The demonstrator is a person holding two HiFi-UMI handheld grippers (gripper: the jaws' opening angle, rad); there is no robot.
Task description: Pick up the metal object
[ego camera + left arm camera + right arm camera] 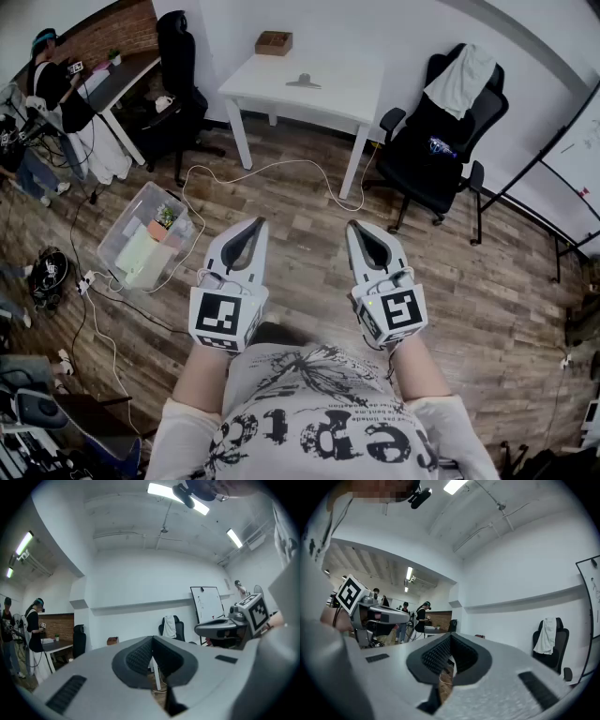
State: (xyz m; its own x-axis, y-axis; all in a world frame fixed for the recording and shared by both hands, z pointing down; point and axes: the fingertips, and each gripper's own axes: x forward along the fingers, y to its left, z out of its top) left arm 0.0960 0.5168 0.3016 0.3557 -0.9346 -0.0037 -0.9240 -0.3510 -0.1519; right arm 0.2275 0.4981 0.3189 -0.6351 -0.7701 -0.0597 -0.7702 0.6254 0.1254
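Two hand-held grippers are pointing forward side by side over the wooden floor (309, 234). The left gripper (257, 223) is keeping its jaws clenched tip to tip with nothing between them, and the right gripper (355, 225) is likewise pressing its jaws together on nothing; each gripper view is showing the ribbed pads meeting.

Each gripper is carrying a marker cube (225, 317) with black-and-white square patterns and no letters. The shirt (319, 412) below them is showing large dark print that is lying upside down in the head view, and I cannot read it with confidence.

The metal object (303, 82) is lying flat on the white table (272, 89), well apart from both grippers and straight ahead of them, roughly in line with the gap between the two. A wooden box (274, 42) is sitting at the table's far edge, beyond the metal object. A black office chair (427, 155) with a white cloth (462, 80) draped over its back is standing to the table's right.
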